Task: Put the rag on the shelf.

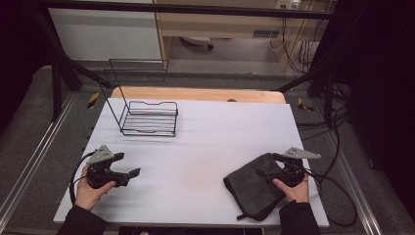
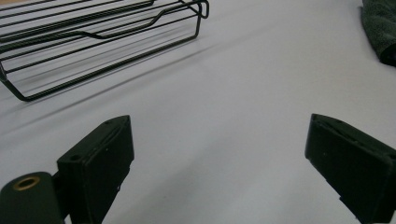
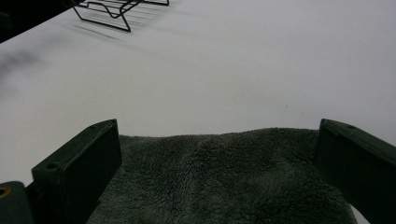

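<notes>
The white surface (image 1: 205, 147) carries a black wire rack (image 1: 149, 117) at its far left and a dark grey towel (image 1: 254, 188), folded, at the near right. The right tool (image 1: 274, 169) hovers over the towel with jaws spread wide, the cloth lying between them but not pinched. The left tool (image 1: 132, 174) is also spread, over bare surface, well apart from the towel. Judging by this, nothing is gripped yet; the grasp and whatever follows remain to be done.
</notes>
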